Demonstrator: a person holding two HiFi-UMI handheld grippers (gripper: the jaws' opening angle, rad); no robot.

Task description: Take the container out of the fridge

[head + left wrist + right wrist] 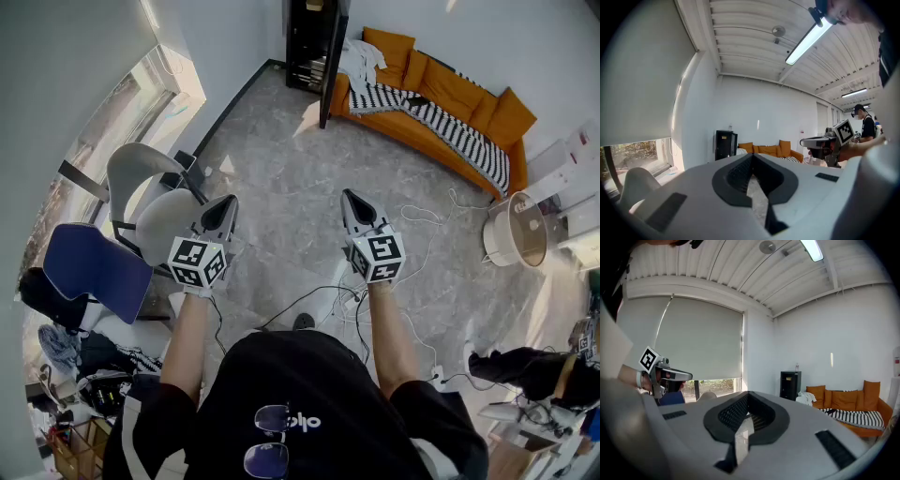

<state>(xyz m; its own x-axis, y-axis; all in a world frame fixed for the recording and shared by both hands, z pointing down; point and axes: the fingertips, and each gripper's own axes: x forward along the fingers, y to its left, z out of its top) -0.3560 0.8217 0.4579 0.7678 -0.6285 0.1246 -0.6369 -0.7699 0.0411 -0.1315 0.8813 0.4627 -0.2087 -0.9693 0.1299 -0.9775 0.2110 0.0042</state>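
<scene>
Container not in sight — likely inside the black fridge (307, 42) at 12 o'clock across the floor, whose door looks ajar. Your left gripper (223, 208) and right gripper (353, 202) both have jaws together, nothing between them. Expect it cold, maybe slick — grip across the body, not the lid.

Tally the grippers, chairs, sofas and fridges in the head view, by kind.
Grippers: 2, the left gripper and the right gripper
Chairs: 2, the grey chair and the blue chair
Sofas: 1, the orange sofa
Fridges: 1, the black fridge
Total: 6
</scene>
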